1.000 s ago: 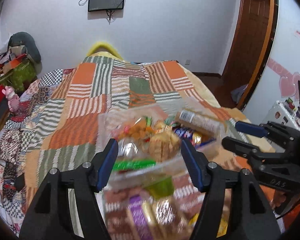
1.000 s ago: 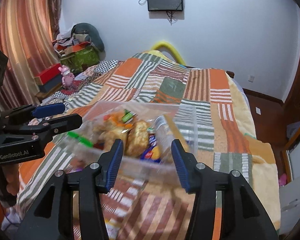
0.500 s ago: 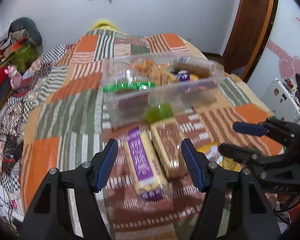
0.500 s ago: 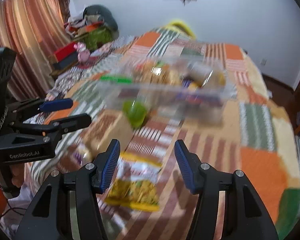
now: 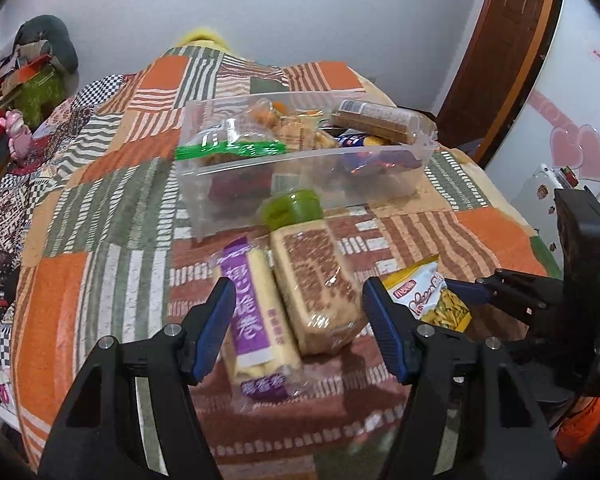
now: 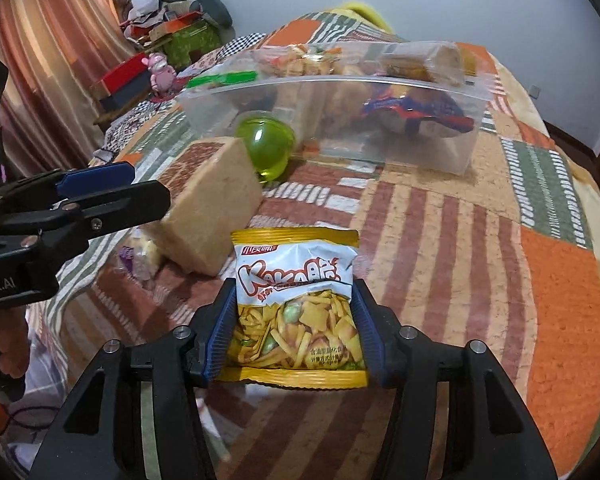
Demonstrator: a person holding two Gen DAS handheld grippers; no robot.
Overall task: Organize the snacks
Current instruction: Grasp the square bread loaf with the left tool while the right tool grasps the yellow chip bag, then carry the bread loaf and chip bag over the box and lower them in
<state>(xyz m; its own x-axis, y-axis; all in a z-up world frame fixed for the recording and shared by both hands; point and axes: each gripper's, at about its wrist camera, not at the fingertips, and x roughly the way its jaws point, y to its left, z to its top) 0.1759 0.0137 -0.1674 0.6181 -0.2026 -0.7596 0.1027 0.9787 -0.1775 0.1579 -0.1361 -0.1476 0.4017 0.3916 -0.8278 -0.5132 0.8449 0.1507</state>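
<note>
A clear plastic bin (image 5: 404, 174) (image 6: 466, 148) full of snacks stands on the patchwork bedspread. In front of it lie a green jelly cup (image 5: 292, 210) (image 6: 266, 146), a brown rice-cake pack (image 5: 316, 284) (image 6: 208, 210), a purple-labelled roll pack (image 5: 256, 316) and a yellow Kaka chips bag (image 6: 298, 308) (image 5: 432, 296). My left gripper (image 5: 298, 328) is open above the purple and brown packs. My right gripper (image 6: 294, 324) straddles the chips bag, its jaws at the bag's two sides.
The bedspread (image 5: 112, 216) covers the bed. A pink toy (image 6: 160, 74) and boxes (image 6: 120, 84) lie left of the bed. A wooden door (image 5: 504, 52) stands at the right. A white appliance (image 5: 548, 188) sits beside the bed's right edge.
Both grippers have tilted down from the bin toward the loose snacks. My right gripper has dropped around the chips bag. My left gripper has come closer over the two packs.
</note>
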